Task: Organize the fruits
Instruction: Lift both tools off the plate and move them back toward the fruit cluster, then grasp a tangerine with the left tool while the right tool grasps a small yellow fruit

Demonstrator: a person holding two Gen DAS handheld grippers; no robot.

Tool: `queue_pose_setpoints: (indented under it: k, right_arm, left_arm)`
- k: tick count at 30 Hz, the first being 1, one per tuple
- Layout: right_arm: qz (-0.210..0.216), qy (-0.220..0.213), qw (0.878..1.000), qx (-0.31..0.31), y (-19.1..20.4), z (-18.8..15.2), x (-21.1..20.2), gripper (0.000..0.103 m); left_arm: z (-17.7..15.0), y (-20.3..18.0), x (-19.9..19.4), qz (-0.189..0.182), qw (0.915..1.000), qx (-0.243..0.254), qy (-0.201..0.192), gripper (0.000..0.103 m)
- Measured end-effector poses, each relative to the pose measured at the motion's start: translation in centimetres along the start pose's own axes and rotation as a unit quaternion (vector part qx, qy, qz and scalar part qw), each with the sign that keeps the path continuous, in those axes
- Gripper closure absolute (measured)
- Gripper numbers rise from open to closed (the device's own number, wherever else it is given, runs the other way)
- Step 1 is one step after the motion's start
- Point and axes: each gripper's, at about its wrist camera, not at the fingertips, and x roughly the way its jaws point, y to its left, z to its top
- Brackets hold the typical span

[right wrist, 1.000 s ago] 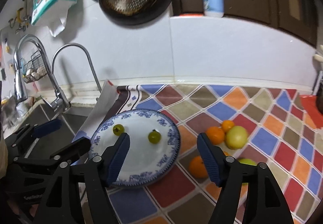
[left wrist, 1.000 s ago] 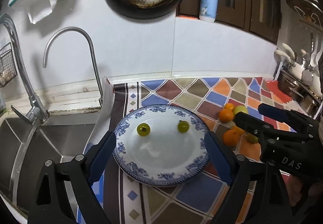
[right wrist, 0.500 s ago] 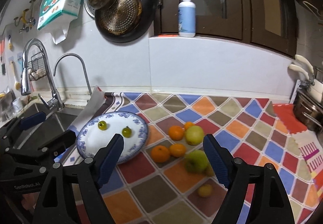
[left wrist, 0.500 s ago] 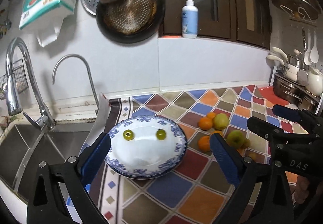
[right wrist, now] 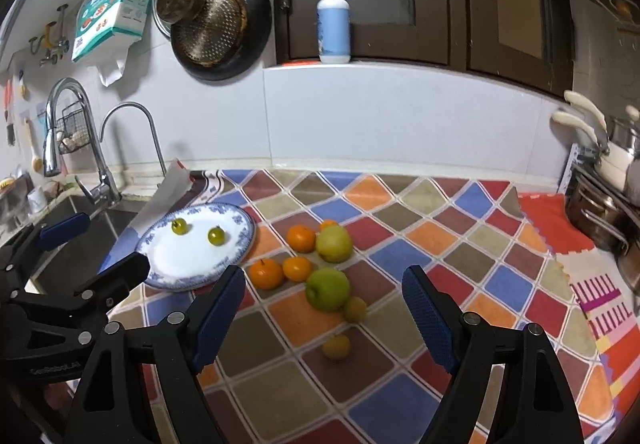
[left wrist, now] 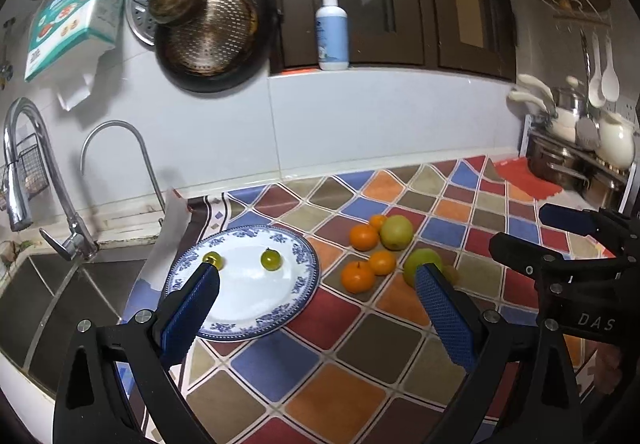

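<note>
A blue-and-white plate (left wrist: 256,308) (right wrist: 176,268) holds two small green fruits (left wrist: 271,259) (right wrist: 216,235). To its right on the checkered mat lie several oranges (left wrist: 357,276) (right wrist: 265,273), a yellow-green apple (left wrist: 396,232) (right wrist: 334,243), a green apple (left wrist: 422,264) (right wrist: 328,289) and two small yellow fruits (right wrist: 337,347). My left gripper (left wrist: 316,292) is open and empty, held above the plate's near edge. My right gripper (right wrist: 324,300) is open and empty, above and in front of the green apple.
A sink (left wrist: 48,296) with two taps (left wrist: 24,180) lies left of the plate. Pots and utensils (left wrist: 580,148) stand at the right. A pan (left wrist: 216,40) and a soap bottle (left wrist: 332,32) are on the back wall. A red mat (right wrist: 560,228) lies right.
Both grippers have drawn back and up from the plate, so more of the counter and fruit pile shows. The fruits have not moved.
</note>
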Motion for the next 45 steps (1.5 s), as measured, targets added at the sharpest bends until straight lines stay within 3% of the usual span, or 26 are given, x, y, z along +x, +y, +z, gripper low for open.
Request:
queue_pose_setpoints:
  k: [15,27,37,45]
  right_arm:
    - [-0.006,0.093,0.996,0.009,-1.6,-4.2,4.1,0.023]
    - [-0.001,0.152,0.988,0.016,-1.5,-5.2,8.1,0.039]
    - [0.014,0.183,0.983,0.033,-2.0,-5.5,10.4,0.053]
    - [0.018,0.199,0.979,0.037,-2.0,-5.8,11.4,0.065]
  left_arm:
    - [-2.5,-1.5,4.6,-0.017,0.9968,0.059,0.052,0.003]
    - [-2.7,-1.6,9.6,-0.045,0.9916,0.091,0.08,0.009]
    - [-1.8,-2.5,13.6,-0.072,0.9878,0.086,0.109,0.019]
    - [-1.8,-3.0,17.0,-0.079,0.9825,0.075,0.151,0.036]
